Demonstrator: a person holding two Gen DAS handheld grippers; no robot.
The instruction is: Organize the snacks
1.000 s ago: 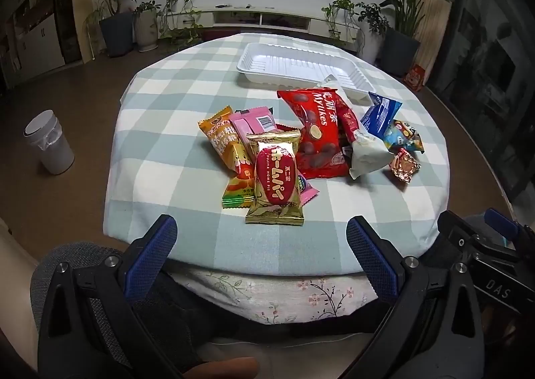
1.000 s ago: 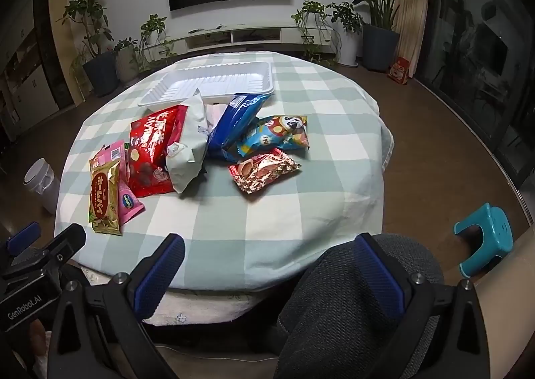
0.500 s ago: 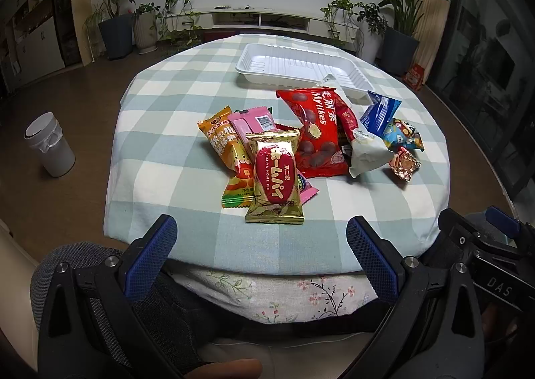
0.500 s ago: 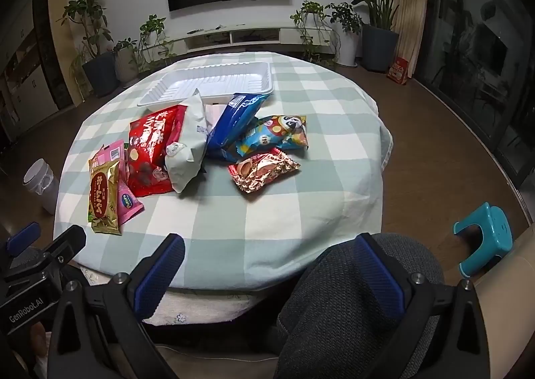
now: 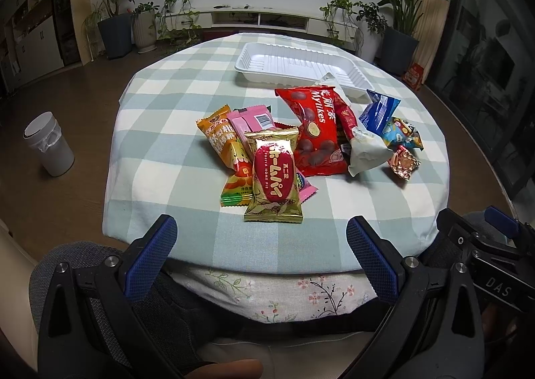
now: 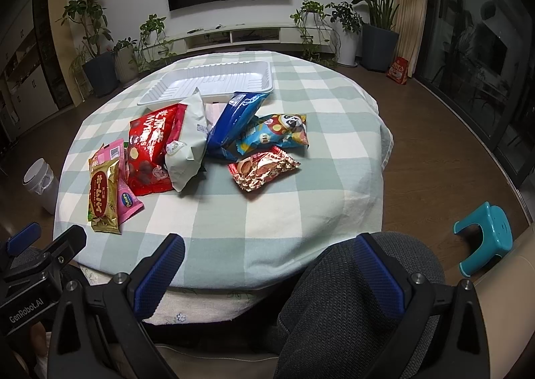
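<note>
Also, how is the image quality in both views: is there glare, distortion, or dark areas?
Left wrist view: strong fisheye bending, dark corners, glare on the gold snack pack and the white tray; the snacks are sharp. Right wrist view: same curved distortion, the window side at the right is dark, the foil snack pack glints, and the tray's floor shines bright.

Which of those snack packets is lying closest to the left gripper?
The gold packet with the red oval label. It lies at the near edge of the pile, on top of the orange and pink packets, right ahead of the open left gripper.
</note>
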